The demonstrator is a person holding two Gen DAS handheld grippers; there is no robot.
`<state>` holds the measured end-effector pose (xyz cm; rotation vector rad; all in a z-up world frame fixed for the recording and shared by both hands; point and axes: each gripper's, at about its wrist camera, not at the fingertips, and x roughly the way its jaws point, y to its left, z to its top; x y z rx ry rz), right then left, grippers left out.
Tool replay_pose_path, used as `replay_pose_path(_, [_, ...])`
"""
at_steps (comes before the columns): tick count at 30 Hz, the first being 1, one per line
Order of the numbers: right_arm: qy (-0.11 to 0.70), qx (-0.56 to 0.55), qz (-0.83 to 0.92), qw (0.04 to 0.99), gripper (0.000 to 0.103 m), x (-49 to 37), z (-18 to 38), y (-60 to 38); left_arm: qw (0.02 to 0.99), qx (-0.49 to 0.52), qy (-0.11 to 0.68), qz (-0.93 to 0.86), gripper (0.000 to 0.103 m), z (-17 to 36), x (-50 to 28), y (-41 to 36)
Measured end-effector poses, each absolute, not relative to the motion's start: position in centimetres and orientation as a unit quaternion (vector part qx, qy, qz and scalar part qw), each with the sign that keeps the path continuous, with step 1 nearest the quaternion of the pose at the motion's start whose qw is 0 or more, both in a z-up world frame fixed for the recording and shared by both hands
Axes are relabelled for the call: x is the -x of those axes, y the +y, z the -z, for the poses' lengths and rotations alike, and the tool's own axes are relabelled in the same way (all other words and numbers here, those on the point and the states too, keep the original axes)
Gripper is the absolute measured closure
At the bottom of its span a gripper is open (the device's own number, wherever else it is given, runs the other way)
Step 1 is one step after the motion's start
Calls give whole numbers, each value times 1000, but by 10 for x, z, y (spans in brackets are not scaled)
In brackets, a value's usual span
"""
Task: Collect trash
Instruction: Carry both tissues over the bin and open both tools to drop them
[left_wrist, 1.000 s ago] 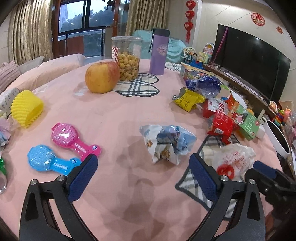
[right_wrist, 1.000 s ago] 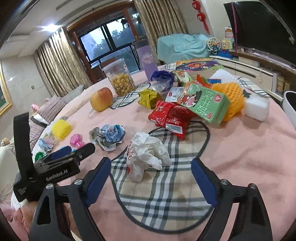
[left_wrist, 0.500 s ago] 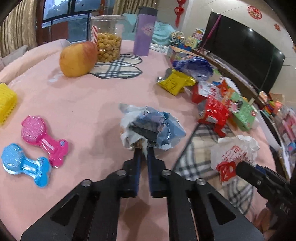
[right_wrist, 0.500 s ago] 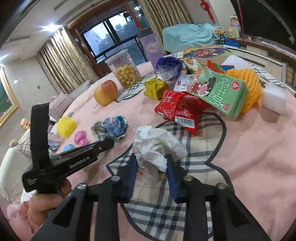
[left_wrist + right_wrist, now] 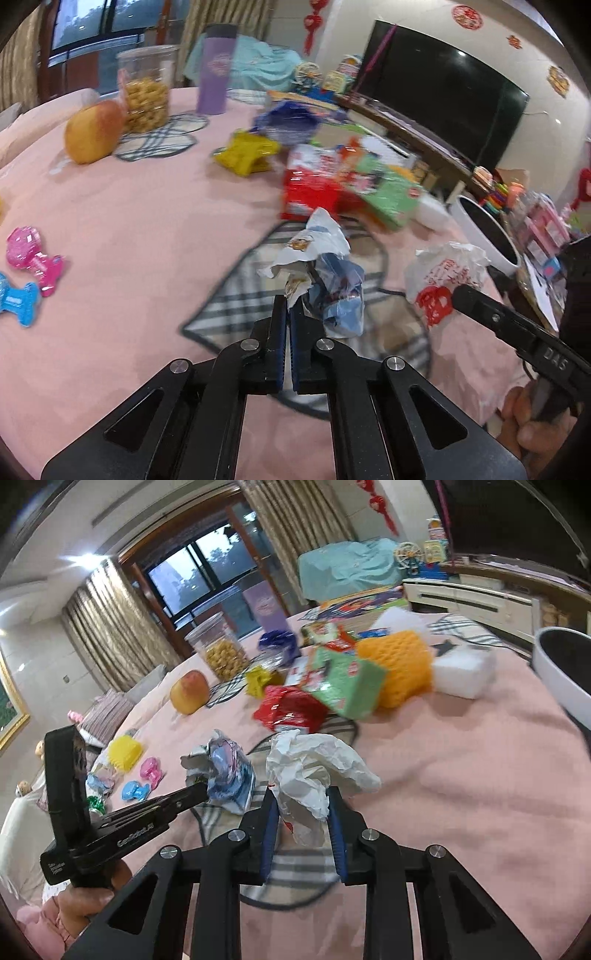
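While background blurs, left jaws pinch blue wrapper point(image 5: 334, 291); right jaws grip white bag point(image 5: 314, 775).

Crumpled blue-and-white wrapper point(image 5: 328, 280), pinched at its near edge, raised above the checked mat. Crumpled white plastic bag point(image 5: 314, 771) with red print, clamped at its lower folds, beside the wrapper.

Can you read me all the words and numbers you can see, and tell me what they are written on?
"GenRobot.AI": on the side of the left gripper, seen in the right wrist view.
"DAS": roughly, on the arm of the right gripper, too blurred to be sure.
Red print on the white plastic bag: unreadable.
Print on the green carton and red packet: blurred, unreadable.
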<state>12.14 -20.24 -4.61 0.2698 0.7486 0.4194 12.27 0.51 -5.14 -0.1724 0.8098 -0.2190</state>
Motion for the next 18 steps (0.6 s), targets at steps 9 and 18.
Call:
replay_pose_path(9, [354,-161,-164,907,77,-116,43,-256,907,62,386,154,102,37,-126,-51])
replay_pose_path(18, [332,-180,-126,917,77,-110,31,-315,901,39,383,199,102,27,-142,-113])
